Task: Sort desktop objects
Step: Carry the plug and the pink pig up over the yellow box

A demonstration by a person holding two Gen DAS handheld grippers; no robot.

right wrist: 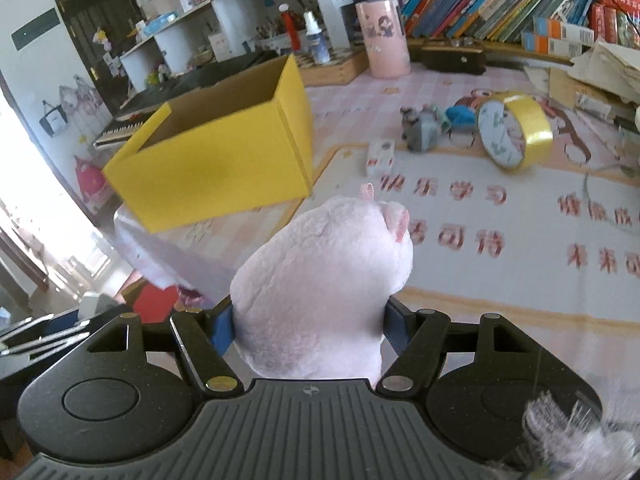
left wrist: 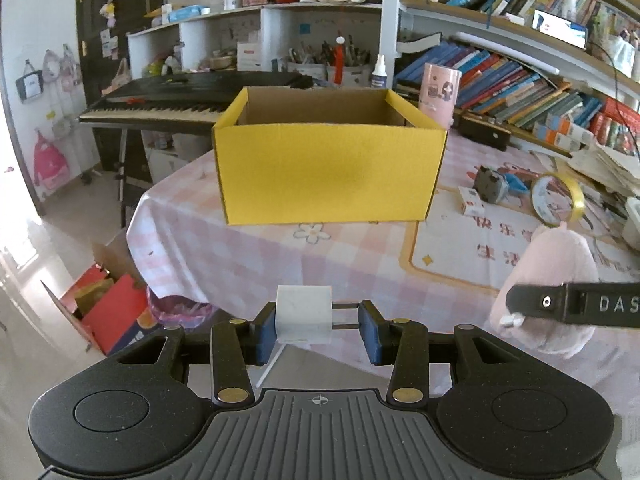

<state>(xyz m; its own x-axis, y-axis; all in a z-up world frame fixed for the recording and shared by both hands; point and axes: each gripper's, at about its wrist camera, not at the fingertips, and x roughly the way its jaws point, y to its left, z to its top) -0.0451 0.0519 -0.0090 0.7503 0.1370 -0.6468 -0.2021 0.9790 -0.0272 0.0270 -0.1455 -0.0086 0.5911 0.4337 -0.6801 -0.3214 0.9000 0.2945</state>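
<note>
Item 1: white plug adapter (left wrist: pixel 305 314), clamped in the left tool (left wrist: pixel 316 330). Jaws partly closed: one blue pad lies flat against its side, the other bears on its metal prongs. Judged light, rigid and smooth-sided; a grip on thin prongs may let it pivot, so the flat faces are the better hold.

Item 2: pink plush toy (right wrist: pixel 326 280), squeezed between the pads of the right tool (right wrist: pixel 308 330), jaws about half open around its lower body. Judged very light, soft and compressible, hard to damage; it bulges well above the pads and may sag, so hold it low and central.

Item 3: yellow box (left wrist: pixel 328 172), open-topped, ahead of the left tool, ahead and left of the right tool. Likely destination; empty cardboard, likely to slide if nudged.

Room: bare table (left wrist: pixel 240 256) between both tools and the box. The table's edge falls away left of the left tool. Tape roll (right wrist: pixel 516 132), small carton (right wrist: pixel 380 158) and grey toy (right wrist: pixel 424 128) lie ahead-right of the right tool, well apart from it.
</note>
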